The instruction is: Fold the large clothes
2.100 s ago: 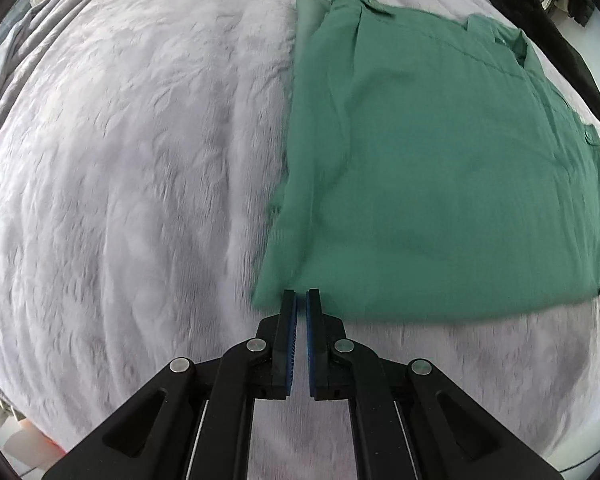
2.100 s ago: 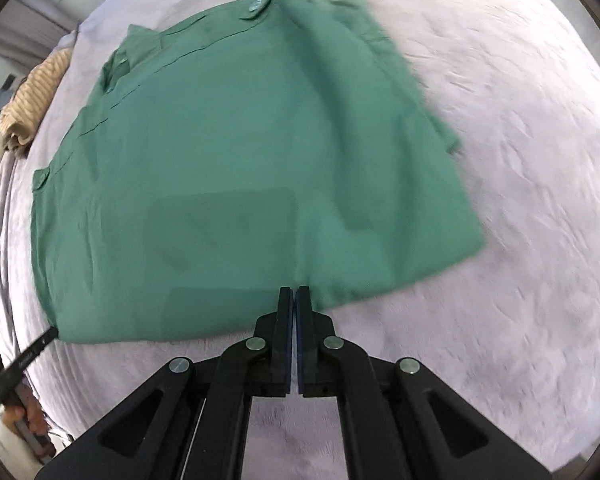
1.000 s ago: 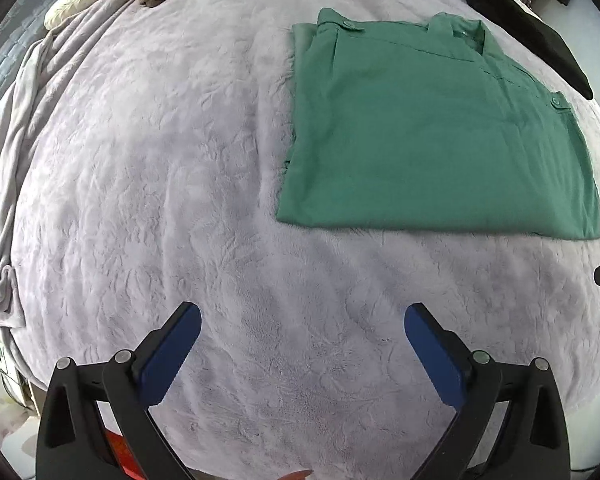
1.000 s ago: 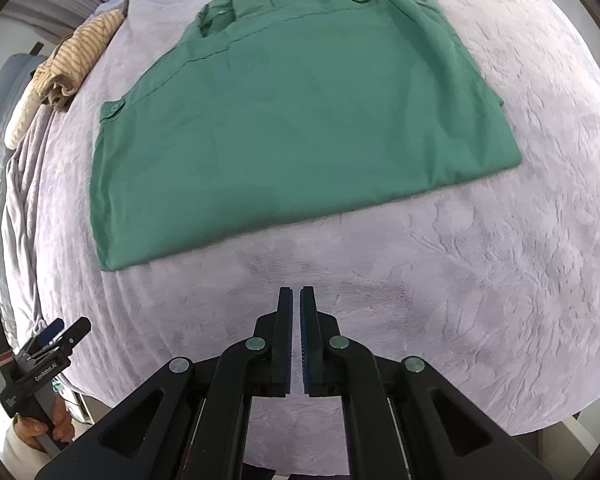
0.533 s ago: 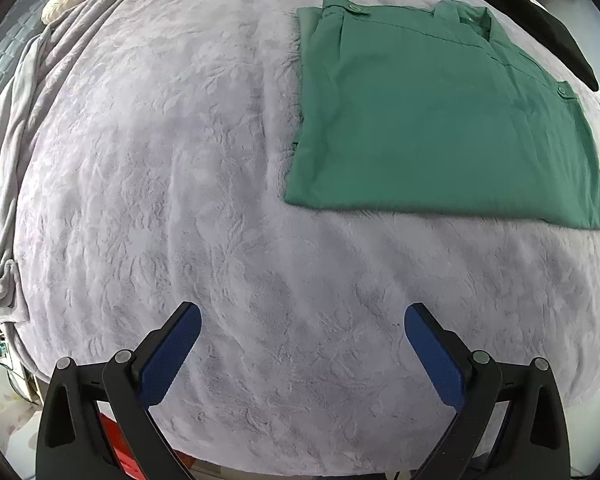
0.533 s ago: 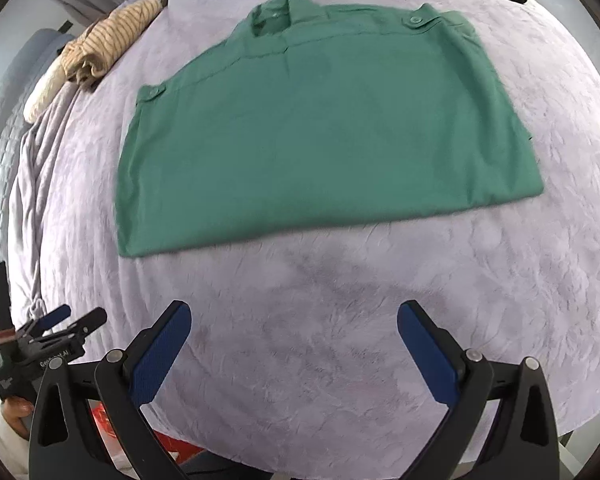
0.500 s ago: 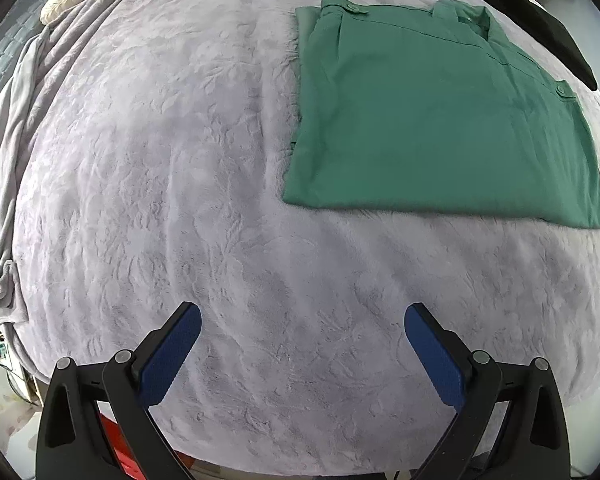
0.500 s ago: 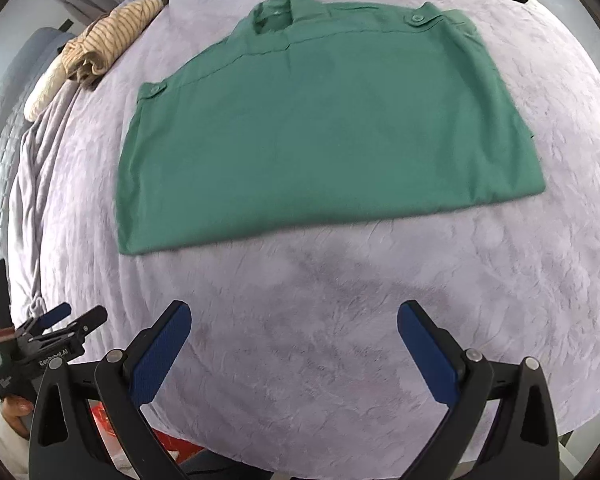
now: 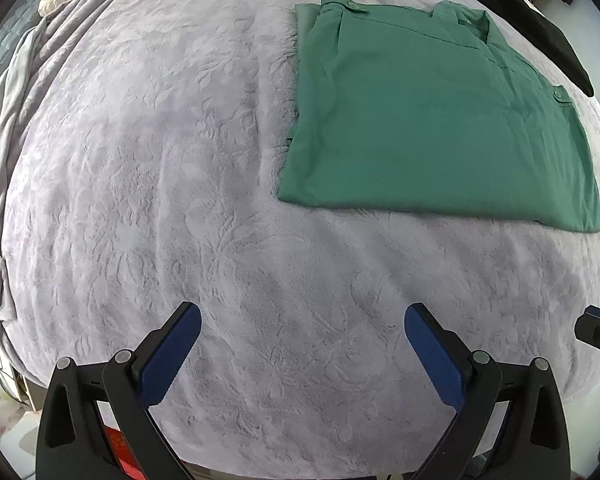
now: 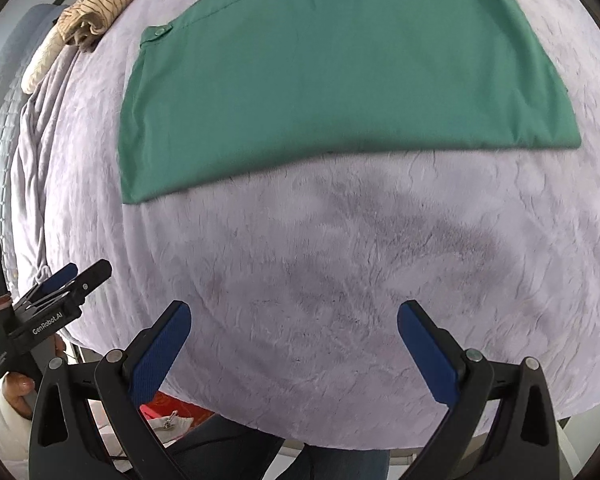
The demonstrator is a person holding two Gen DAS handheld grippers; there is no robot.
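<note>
Bed (image 9: pixel 180 200): wide bare blanket left of and in front of green shirt (image 9: pixel 420 112); open passage there. Obstacles: striped bundle (image 10: pixel 100 4) at far left edge, black garment (image 9: pixel 540 36) at far right.

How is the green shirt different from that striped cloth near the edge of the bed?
The green shirt is plain, folded flat into a neat rectangle; the striped cloth is tan with dark stripes and bunched up. The shirt looks larger and lies mid-bed. Both rest on the lilac blanket, untouched.
</note>
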